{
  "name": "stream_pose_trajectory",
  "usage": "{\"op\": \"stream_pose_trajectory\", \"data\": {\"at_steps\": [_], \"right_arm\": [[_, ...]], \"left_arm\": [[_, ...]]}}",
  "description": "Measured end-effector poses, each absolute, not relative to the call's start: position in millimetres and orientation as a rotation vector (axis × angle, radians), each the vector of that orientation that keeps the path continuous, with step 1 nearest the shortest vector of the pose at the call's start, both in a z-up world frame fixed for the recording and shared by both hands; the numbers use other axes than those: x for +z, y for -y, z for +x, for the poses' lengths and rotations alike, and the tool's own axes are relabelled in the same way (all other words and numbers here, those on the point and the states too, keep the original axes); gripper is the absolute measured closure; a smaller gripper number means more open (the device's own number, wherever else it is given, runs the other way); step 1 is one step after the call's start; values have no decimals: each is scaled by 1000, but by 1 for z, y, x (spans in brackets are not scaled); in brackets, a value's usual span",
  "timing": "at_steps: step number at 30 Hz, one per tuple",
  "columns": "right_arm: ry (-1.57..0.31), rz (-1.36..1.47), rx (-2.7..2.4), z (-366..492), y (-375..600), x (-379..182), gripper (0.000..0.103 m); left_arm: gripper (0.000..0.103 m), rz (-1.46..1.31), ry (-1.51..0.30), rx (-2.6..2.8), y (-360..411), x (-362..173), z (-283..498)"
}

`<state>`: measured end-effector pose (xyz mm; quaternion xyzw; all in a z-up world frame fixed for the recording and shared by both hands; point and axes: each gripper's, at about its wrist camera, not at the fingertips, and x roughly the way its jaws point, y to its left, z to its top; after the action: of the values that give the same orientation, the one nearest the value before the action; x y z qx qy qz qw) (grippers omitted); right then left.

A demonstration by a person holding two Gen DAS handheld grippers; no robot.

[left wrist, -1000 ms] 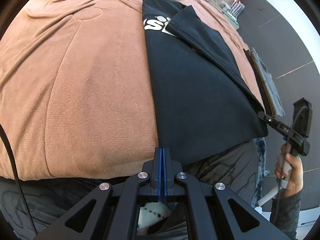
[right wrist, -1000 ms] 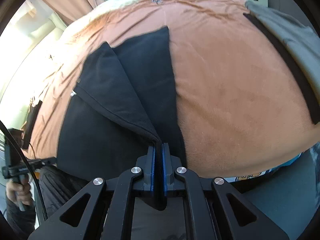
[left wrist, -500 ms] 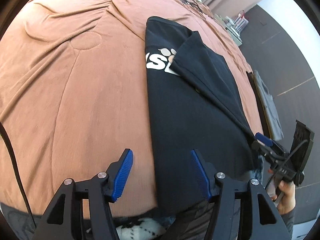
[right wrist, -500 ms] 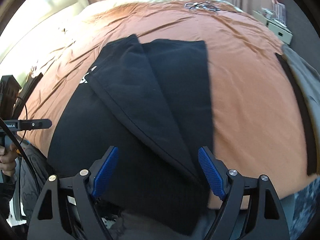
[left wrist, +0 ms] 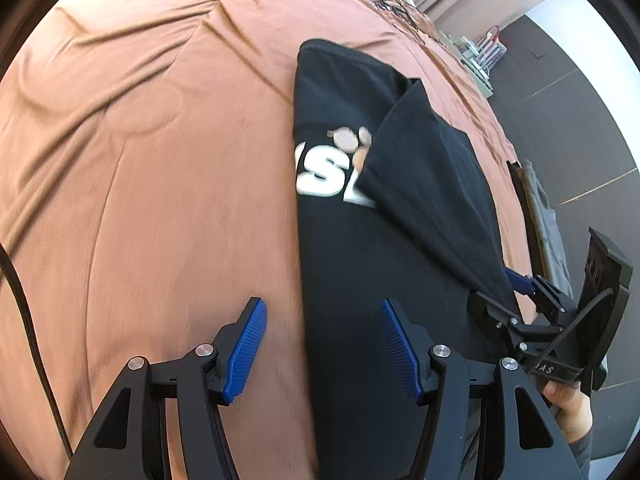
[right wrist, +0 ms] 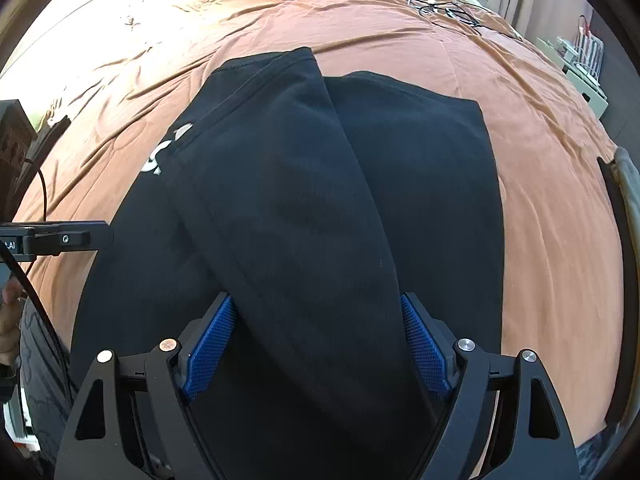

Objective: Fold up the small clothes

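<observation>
A black T-shirt with white print (left wrist: 380,248) lies on the brown bedspread (left wrist: 160,180), its right side folded over the middle. It also shows in the right wrist view (right wrist: 304,208). My left gripper (left wrist: 322,340) is open, its jaws straddling the shirt's left edge near the hem. My right gripper (right wrist: 316,344) is open, low over the folded flap at the hem, with cloth between the jaws. The right gripper also shows in the left wrist view (left wrist: 520,292), at the shirt's right hem corner.
A grey garment (left wrist: 548,232) lies at the bed's right edge. Cables (right wrist: 448,10) lie at the far side of the bed. A shelf unit (right wrist: 580,64) stands beyond the bed. The other gripper's body (right wrist: 56,238) juts in from the left.
Both grippers were shut a second ago, the right one on the shirt's hem corner. Both have opened wide and moved forward over the shirt's hem.
</observation>
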<state>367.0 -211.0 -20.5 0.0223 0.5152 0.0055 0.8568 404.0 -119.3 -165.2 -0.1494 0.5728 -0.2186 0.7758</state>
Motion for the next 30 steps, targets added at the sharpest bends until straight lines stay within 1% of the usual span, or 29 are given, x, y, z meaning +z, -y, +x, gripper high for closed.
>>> {"op": "stream_pose_trajectory", "data": {"at_steps": [6,12,19,23,27,28,29,30], "right_arm": [[-1123,34,-42,402,214,-28,22],[-1115,55,-77,424,229,-29,22],[-1094,182,-135,428,281,-33,22],[-1089,300,-122,425,314,-42,22],[-1055,297,-176,422,331,-39,22],[-1049,293,-203,420,337,-38,25],[-1042,302,-215,419,344,-38,29],[-1038,323,-208,418,350,-38,30]], "left_arm": [[42,-339,-1254,-457,127,-168,433],[42,-348,-1263,-441,128,-169,452],[42,-311,-1267,-416,137,-169,468],[42,-291,-1276,-402,142,-168,475],[42,-274,-1278,-388,145,-168,482],[42,-272,-1279,-386,145,-168,483],[42,-266,-1280,-386,146,-168,485],[42,-249,-1283,-386,148,-168,489]]}}
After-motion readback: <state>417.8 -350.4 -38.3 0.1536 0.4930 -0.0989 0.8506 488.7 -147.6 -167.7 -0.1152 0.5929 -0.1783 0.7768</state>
